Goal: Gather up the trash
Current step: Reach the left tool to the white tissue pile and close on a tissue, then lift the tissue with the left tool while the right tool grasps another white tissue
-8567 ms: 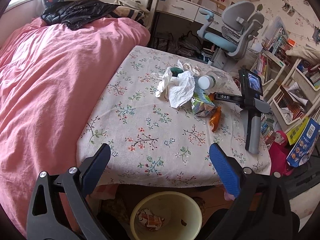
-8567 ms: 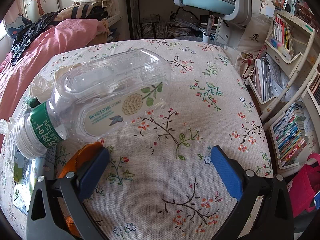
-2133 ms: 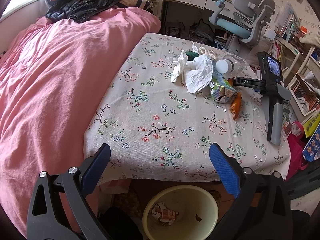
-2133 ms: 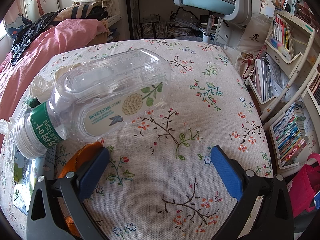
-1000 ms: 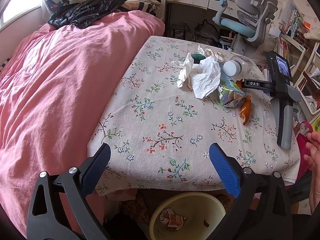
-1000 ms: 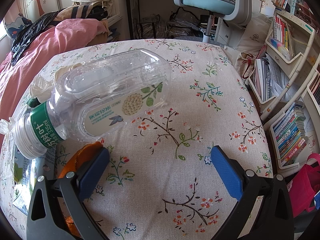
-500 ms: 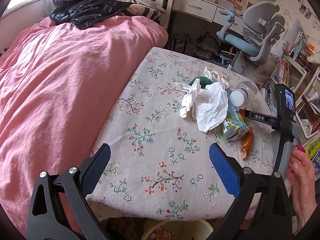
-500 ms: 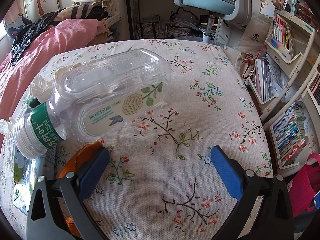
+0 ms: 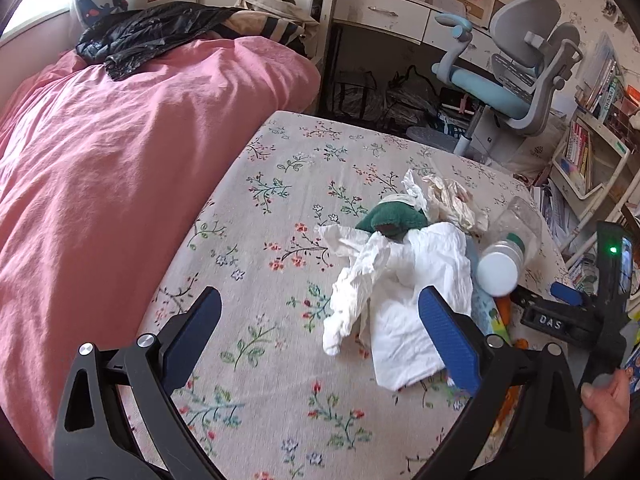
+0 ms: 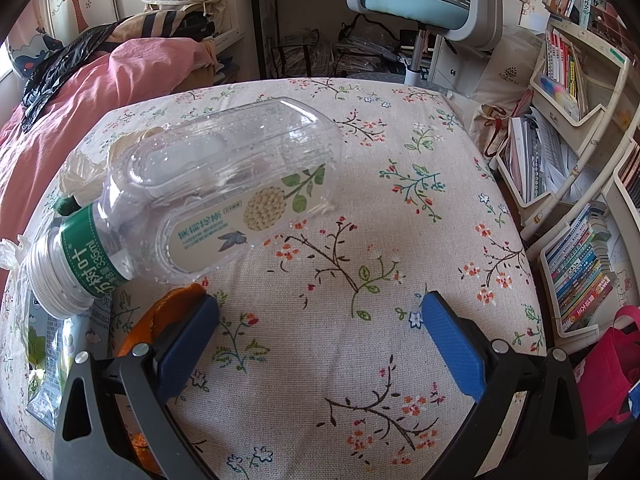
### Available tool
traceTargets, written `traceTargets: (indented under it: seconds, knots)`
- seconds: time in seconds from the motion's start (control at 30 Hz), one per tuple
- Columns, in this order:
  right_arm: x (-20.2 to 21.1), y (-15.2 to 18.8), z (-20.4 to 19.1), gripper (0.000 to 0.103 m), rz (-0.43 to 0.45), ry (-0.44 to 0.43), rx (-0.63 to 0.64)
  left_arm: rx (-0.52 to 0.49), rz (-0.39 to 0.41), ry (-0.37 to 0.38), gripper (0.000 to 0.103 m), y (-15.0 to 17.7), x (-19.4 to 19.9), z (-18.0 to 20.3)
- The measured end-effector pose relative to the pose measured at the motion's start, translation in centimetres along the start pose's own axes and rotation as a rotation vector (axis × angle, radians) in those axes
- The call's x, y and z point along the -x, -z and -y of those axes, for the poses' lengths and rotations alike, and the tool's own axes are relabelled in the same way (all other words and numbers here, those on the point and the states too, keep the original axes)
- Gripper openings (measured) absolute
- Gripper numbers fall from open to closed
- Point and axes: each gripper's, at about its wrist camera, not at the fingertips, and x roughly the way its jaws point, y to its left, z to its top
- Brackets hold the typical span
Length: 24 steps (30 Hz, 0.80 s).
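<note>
A pile of trash lies on the floral-cloth table. It holds a crumpled white tissue, a dark green wad, a beige crumpled wrapper, and a clear plastic bottle on its side. My left gripper hovers open just before the tissue, its right pad over the tissue's edge. My right gripper rests open on the cloth, empty. The bottle is just ahead of it, with an orange scrap and a printed carton by its left finger. A hand grips its handle.
A bed with a pink cover borders the table's left side. A grey-blue office chair and a desk stand beyond the far edge. Bookshelves and a red bag crowd the floor at the right.
My left gripper has moved forward over the table to the tissue pile, and the yellow bin has dropped out of view. A hand has taken the right gripper's handle; the right view is unchanged.
</note>
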Motion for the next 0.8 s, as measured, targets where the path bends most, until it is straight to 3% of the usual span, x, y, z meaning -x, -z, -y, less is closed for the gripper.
traceTargets:
  seconds: [0.07, 0.17, 0.2, 0.23, 0.3, 0.43, 0.57, 0.67, 0.73, 0.8]
  knots:
    - [0.2, 0.2, 0.0, 0.097, -0.019, -0.004, 0.005, -0.010, -0.017, 0.000, 0.093, -0.5, -1.6, 0.3]
    - [0.7, 0.8, 0.0, 0.097, -0.041, -0.029, 0.034, -0.014, -0.055, 0.042, 0.070, -0.7, -3.8, 0.2]
    - [0.9, 0.8, 0.2, 0.097, -0.047, -0.040, 0.035, -0.009, -0.073, 0.065, 0.051, -0.7, -4.5, 0.1]
    - [1.1, 0.7, 0.3, 0.097, -0.044, -0.048, 0.028, -0.001, -0.092, 0.088, 0.024, -0.6, -4.9, -0.2]
    - [2.3, 0.6, 1.2, 0.097, -0.006, -0.069, -0.008, 0.030, -0.100, 0.112, 0.009, -0.7, -5.0, -1.1]
    - [7.8, 0.3, 0.7, 0.097, 0.156, -0.078, 0.008, 0.084, -0.037, 0.155, 0.007, -1.7, -1.9, -3.5]
    - [12.8, 1.5, -5.1, 0.097, 0.289, -0.201, 0.216, 0.145, 0.014, 0.176, 0.007, -2.4, 2.4, -6.2]
    - [13.1, 3.6, -11.7, 0.097, 0.279, -0.235, 0.447, 0.179, 0.042, 0.164, 0.007, -2.0, 6.0, -8.1]
    - [12.1, 4.7, -15.9, 0.095, 0.253, -0.181, 0.591, 0.189, 0.061, 0.163, 0.008, -1.5, 7.8, -9.0]
    - [11.0, 4.8, -18.2, 0.094, 0.222, -0.157, 0.649, 0.207, 0.061, 0.155, 0.008, -1.1, 8.4, -10.1]
